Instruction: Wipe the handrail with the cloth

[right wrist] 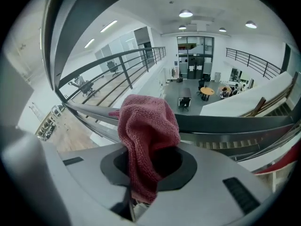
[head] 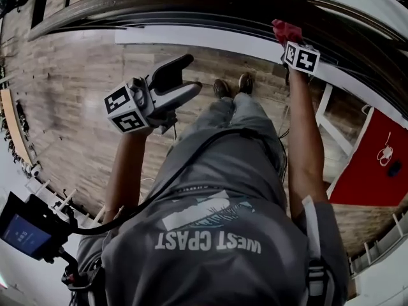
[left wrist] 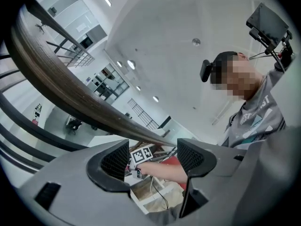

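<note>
the grey shirt (head: 217,234) on the person has white letters that look like "west coast", seen upside down in the head view. each claw has a cube with black and white square marks; the left cube (head: 124,110) shows two of its sides and the right cube (head: 301,57) shows one. no other words can be read. the right claw (right wrist: 150,168) is closed on the red cloth (right wrist: 148,126), which bunches up out of its jaws. in the head view the cloth sits right at the near edge of the dark handrail (head: 191,5), on the right side; i cannot tell if it presses on the rail. the handrail curves in a long band across the top, with a white strip (head: 210,43) along its foot. past the rail, the right gripper view shows a big open hall far below, with more rails and stairs. the left claw (head: 191,74) has its jaws wide apart with nothing in them, and it hangs in free air over the wooden floor (head: 70,88), well apart from the rail. a red panel (head: 370,164) and a white frame (head: 331,132) stand near the right arm. the shoes (head: 233,87) stand near the white strip.
</note>
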`<action>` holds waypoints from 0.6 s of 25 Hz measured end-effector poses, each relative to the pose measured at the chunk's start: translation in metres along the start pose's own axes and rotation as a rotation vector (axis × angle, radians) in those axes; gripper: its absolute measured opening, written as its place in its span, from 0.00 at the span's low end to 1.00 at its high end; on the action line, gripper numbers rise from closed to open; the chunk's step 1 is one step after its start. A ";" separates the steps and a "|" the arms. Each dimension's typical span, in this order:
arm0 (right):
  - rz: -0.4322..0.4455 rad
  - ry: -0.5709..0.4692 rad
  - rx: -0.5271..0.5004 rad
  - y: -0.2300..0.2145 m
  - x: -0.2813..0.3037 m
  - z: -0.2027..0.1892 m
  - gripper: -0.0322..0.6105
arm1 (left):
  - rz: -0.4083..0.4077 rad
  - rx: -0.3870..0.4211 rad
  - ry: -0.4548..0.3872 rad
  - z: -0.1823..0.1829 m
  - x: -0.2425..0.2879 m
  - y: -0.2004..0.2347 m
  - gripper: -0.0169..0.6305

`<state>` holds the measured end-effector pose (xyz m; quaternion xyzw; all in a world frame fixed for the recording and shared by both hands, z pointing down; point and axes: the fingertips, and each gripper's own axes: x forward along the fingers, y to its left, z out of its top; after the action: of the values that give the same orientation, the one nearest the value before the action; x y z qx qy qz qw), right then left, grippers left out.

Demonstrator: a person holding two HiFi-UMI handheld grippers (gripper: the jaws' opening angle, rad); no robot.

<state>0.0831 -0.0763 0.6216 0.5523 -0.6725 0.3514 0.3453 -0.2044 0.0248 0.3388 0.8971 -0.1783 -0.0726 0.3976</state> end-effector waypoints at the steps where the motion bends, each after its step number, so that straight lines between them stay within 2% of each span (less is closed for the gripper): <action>1: 0.008 0.008 0.013 0.006 0.000 -0.010 0.16 | 0.000 0.000 0.008 -0.003 -0.004 -0.001 0.53; 3: 0.046 0.010 0.020 0.030 0.007 -0.022 0.16 | 0.018 0.017 0.021 -0.001 -0.018 0.003 0.53; 6: 0.095 -0.003 0.000 0.058 0.013 -0.020 0.16 | 0.048 0.039 0.015 0.006 -0.028 0.011 0.53; 12: 0.147 0.033 -0.038 0.070 0.010 -0.026 0.16 | 0.036 0.005 0.014 -0.005 -0.025 0.003 0.53; 15: 0.132 0.033 -0.061 0.053 0.002 -0.012 0.16 | 0.022 0.001 0.004 -0.001 -0.012 0.003 0.53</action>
<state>0.0316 -0.0593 0.6244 0.4901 -0.7120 0.3621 0.3489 -0.2160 0.0284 0.3413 0.8955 -0.1873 -0.0662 0.3982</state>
